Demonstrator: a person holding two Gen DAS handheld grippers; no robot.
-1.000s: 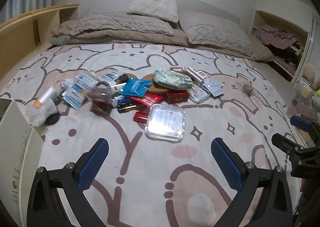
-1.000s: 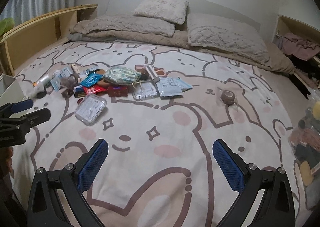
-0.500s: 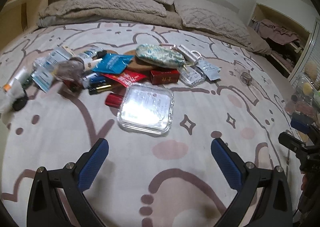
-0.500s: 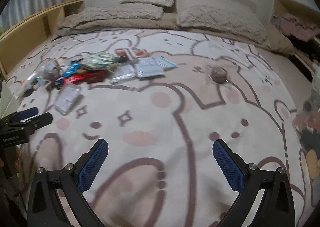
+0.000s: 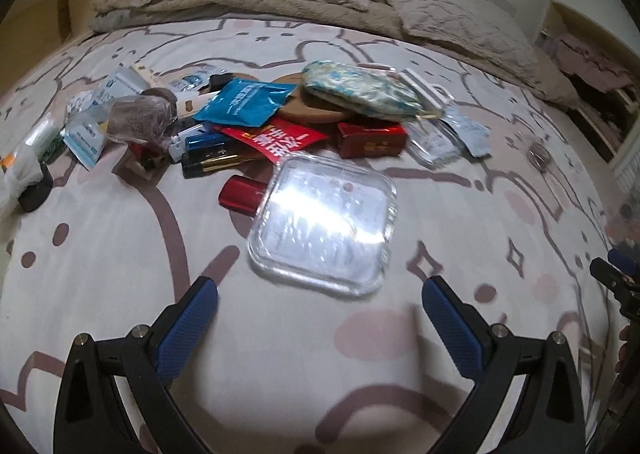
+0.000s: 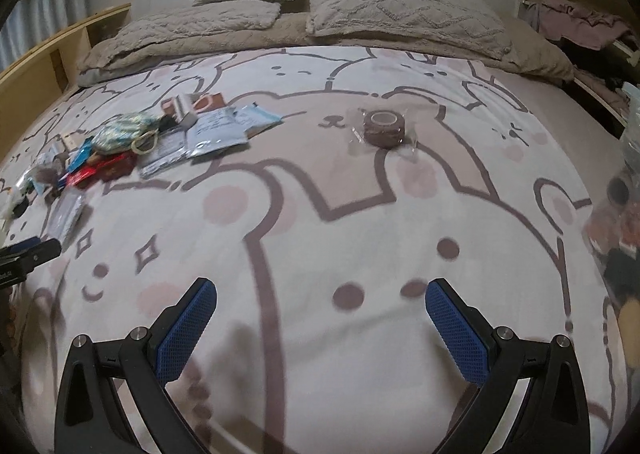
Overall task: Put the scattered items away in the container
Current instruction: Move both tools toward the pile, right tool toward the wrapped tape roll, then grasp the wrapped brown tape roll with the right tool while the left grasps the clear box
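Your left gripper (image 5: 320,302) hangs wide open and empty over the blanket (image 5: 280,354), with the clear box (image 5: 322,228) just ahead between its fingers, and only this view shows the pile behind it up close: red case (image 5: 240,194) touching the box, red packet (image 5: 272,140), blue packet (image 5: 244,102) and floral pouch (image 5: 360,88). Your right gripper (image 6: 320,304) is equally wide and holds nothing; its view alone shows the tape roll (image 6: 384,128) clearly, well apart from the pile, where the box (image 6: 66,214) is a blurred sliver at far left
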